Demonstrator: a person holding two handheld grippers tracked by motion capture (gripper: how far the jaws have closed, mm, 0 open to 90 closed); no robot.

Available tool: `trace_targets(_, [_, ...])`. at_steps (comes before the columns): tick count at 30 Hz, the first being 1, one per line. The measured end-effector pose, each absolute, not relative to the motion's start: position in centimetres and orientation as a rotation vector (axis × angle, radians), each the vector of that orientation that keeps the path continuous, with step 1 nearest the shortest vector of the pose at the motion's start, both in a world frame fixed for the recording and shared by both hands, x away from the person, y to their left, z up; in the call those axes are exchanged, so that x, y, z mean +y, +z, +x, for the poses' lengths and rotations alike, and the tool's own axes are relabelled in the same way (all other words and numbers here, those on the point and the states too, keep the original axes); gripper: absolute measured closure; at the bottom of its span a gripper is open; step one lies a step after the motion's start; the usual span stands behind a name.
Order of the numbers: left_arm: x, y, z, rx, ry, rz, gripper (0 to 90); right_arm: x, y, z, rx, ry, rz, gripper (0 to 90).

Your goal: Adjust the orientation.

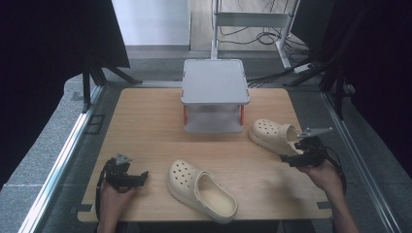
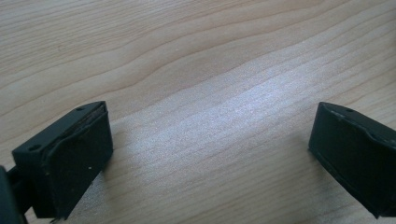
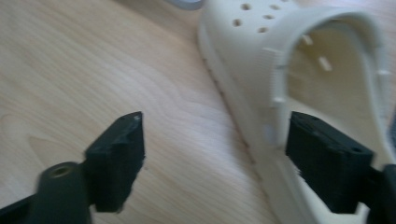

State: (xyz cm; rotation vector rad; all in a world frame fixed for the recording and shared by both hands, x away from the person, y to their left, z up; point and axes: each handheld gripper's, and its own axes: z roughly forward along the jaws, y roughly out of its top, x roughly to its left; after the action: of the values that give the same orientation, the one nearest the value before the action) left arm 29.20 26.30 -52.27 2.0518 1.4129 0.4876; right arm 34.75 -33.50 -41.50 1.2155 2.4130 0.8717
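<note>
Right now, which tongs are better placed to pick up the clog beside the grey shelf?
Right tongs: they stand open at the heel of that clog, while the left tongs rest far away.

A light wooden table (image 1: 145, 126) carries two cream clogs (image 1: 201, 190) (image 1: 272, 136) and a grey two-tier stand (image 1: 214, 82).

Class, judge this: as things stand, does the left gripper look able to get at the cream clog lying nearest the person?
Probably yes. The left gripper stands open beside the near clog, with bare tabletop between them and nothing in the way.
</note>
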Motion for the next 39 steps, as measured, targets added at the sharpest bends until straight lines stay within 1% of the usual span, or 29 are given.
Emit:
trace_targets(5, [26.3, -52.3, 29.2, 1.413, 0.488, 2.051, 0.0, -34.7, -41.3, 36.0, 2.397, 0.866, 1.223, 37.2])
trace_targets(8, [26.3, -52.3, 29.2, 1.412, 0.49, 2.049, 0.0, -35.0, -41.5, 37.0, 2.389, 0.853, 1.229, 43.6])
trace_targets(14, [26.3, -52.3, 29.2, 1.412, 0.49, 2.049, 0.0, -35.1, -41.6, 39.2, 2.395, 0.867, 1.22, 52.0])
trace_targets(18, [26.3, -52.3, 29.2, 1.413, 0.49, 2.05, 0.0, -34.9, -41.7, 40.7, 2.424, 0.874, 1.218, 54.8])
trace_targets(23, [26.3, -52.3, 29.2, 1.412, 0.49, 2.049, 0.0, -34.6, -43.0, 42.3, 2.491, 0.869, 1.222, 59.8])
trace_targets(26, [26.3, -52.3, 29.2, 1.413, 0.49, 2.05, 0.0, -34.2, -43.8, 42.7, 2.519, 0.868, 1.208, 65.4])
trace_targets(28, [26.3, -52.3, 29.2, 1.413, 0.49, 2.05, 0.0, -33.9, -44.0, 42.7, 2.533, 0.879, 1.19, 74.4])
trace_targets(34, [26.3, -52.3, 29.2, 1.413, 0.49, 2.05, 0.0, -33.4, -43.6, 42.2, 2.509, 0.847, 1.189, 76.1])
trace_targets(39, [26.3, -52.3, 29.2, 1.413, 0.49, 2.05, 0.0, -33.0, -42.5, 41.1, 2.477, 0.861, 1.222, 76.2])
